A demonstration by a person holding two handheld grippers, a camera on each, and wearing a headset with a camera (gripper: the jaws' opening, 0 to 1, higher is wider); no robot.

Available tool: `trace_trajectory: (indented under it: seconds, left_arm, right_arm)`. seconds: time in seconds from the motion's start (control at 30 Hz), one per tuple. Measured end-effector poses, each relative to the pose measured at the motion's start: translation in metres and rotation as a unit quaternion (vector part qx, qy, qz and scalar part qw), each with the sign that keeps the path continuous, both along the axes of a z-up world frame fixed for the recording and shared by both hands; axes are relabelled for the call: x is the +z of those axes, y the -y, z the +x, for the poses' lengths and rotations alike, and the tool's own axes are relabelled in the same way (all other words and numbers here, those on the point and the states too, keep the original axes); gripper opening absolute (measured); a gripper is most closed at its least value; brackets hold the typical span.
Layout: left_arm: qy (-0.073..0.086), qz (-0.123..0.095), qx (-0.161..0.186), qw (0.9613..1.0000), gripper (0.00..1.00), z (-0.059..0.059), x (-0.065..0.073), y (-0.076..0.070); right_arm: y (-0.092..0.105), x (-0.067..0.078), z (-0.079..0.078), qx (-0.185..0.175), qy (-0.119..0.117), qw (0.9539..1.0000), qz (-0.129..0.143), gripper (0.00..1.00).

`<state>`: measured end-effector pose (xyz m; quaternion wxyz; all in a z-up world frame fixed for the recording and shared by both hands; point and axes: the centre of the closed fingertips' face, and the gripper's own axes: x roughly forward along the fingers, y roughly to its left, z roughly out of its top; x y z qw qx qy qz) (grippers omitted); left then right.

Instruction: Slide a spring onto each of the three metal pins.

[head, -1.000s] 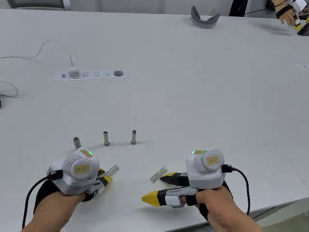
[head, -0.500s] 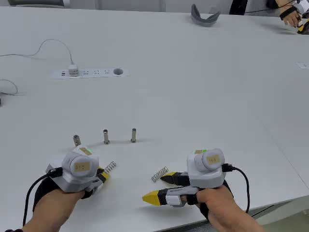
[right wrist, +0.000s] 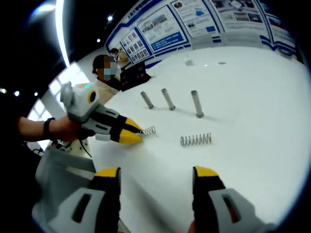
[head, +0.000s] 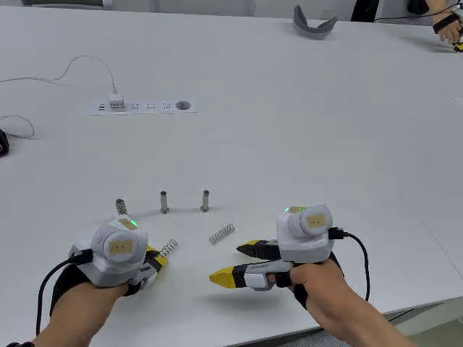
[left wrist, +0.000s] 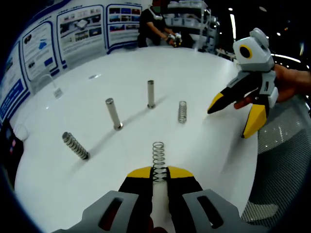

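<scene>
Springs come to three, matching the three metal pins that stand upright in a row on the white table (head: 325,130). One, the fitted spring (head: 121,209), sits around the leftmost pin (head: 119,203). A second, the held spring (head: 168,248), is pinched by its near end in the left gripper (head: 153,262). The third, the loose spring (head: 222,233), lies on its side on the table between the two grippers, just in front of the right-hand pin (head: 205,201). That pin and the middle pin (head: 164,202) are bare, so two of the three fittings look still to be done. The left gripper's jaws are closed together on the held spring's lowest coils, and most of its length sticks out forward past the tips. That grip seems chosen so that the free open end can be led over a pin top, and in the left gripper view the spring points toward the row of pins. The right gripper (head: 233,262) has hold of nothing and its jaws are spread wide. In the right gripper view the loose spring lies ahead of the gap, apart from both tips, so this gripper looks placed to collect it next. Far back on the table lies one power strip (head: 141,107) with a single white plug (head: 116,101) in it.
</scene>
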<state>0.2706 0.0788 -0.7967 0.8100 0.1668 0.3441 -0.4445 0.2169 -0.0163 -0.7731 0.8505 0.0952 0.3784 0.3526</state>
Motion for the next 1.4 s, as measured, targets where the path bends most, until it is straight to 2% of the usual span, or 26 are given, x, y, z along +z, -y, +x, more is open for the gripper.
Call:
trace_trajectory:
  seconds: [0.4,0.83,1.1,1.2,1.27,1.4]
  left_arm:
    - [-0.002,-0.007,-0.003,1.0,0.1,-0.001,0.003,0.0]
    - [0.0,-0.014,-0.015,0.9998,0.1,-0.009,0.009,-0.001]
    - [0.0,-0.021,-0.027,0.9994,0.1,-0.026,0.018,0.003]
    - [-0.008,-0.04,-0.029,0.9987,0.1,-0.033,0.024,0.009]
    - [-0.006,-0.037,-0.039,0.9986,0.1,-0.037,0.025,0.011]
    - [-0.002,-0.039,-0.051,0.9979,0.1,-0.043,0.029,0.014]
  right_arm:
    - [-0.002,0.006,0.004,-0.006,0.004,0.9999,0.007,0.61]
    - [-0.012,0.016,0.011,0.0,0.011,0.9996,0.024,0.59]
    - [-0.023,0.023,0.017,0.012,0.01,0.9989,0.044,0.56]
    - [-0.03,0.025,0.017,0.018,0.004,0.998,0.061,0.53]
    - [-0.036,0.027,0.015,0.024,-0.005,0.9966,0.079,0.49]
    - [-0.044,0.025,0.013,0.032,-0.011,0.9957,0.086,0.46]
